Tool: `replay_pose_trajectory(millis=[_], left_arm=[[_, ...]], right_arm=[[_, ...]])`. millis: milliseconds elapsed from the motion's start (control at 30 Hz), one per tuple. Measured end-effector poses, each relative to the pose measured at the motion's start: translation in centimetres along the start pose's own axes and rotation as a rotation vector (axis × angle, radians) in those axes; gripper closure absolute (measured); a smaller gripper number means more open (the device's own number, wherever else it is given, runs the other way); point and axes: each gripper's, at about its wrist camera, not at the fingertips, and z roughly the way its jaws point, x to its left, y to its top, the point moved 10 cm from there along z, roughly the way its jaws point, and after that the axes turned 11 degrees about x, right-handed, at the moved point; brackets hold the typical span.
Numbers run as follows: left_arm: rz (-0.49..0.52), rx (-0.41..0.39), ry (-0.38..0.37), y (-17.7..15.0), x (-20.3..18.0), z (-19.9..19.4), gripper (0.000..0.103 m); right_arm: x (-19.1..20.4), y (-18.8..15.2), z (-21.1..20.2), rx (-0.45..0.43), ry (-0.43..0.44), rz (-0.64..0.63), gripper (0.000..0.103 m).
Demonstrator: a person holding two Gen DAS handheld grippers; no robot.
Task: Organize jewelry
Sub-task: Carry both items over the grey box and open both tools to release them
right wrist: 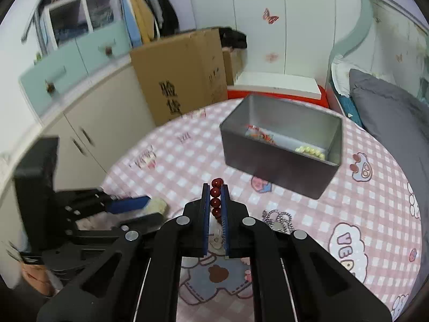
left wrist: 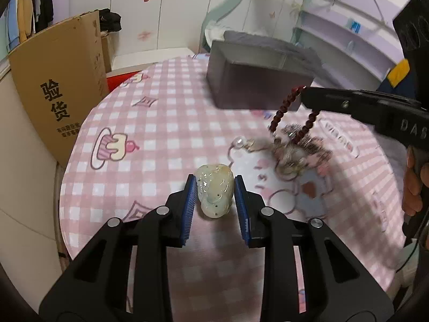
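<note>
A pale green jade pendant [left wrist: 214, 190] lies on the pink checked tablecloth [left wrist: 161, 123]. My left gripper [left wrist: 214, 185] straddles it, both blue pads against its sides; in the right wrist view the left gripper [right wrist: 154, 209] sits low at the left with the jade pendant [right wrist: 158, 204] between its fingers. My right gripper [right wrist: 215, 196] is shut on a dark red bead bracelet [right wrist: 216, 193]. From the right gripper [left wrist: 304, 94] the bead bracelet [left wrist: 278, 114] hangs in a loop over a blurred heap of jewelry [left wrist: 295, 153].
A grey open box [right wrist: 278, 161] stands at the table's far side, holding a yellowish bead string [right wrist: 311, 152] and a red-and-white item [right wrist: 260, 134]. A silver chain [right wrist: 278, 220] lies near my right fingers. A cardboard box [left wrist: 56, 80] stands beyond the left edge, a grey pillow [right wrist: 388, 112] at the right.
</note>
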Motion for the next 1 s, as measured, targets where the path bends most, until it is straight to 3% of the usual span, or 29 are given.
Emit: replay_pose_trajectory(millis=[300,500,1000], left_arm=[[0.008,-0.080,-0.110,3.9,-2.7,-3.7,0.074],[0.047,-0.116,-0.126,7.1,-4.7,-5.2,0.074],[0.067,-0.115,-0.171,11.2,-6.3,-4.3,0.074]], right_arm=[[-0.9,1.9,-5.7,-0.112,0.031,0.037,0.097],[-1.8,3.2,-8.1,-0.164,0.021,0.040,0.097],[-4.3,4.4,-9.3,-0.209,-0.004,0.045,0.097]])
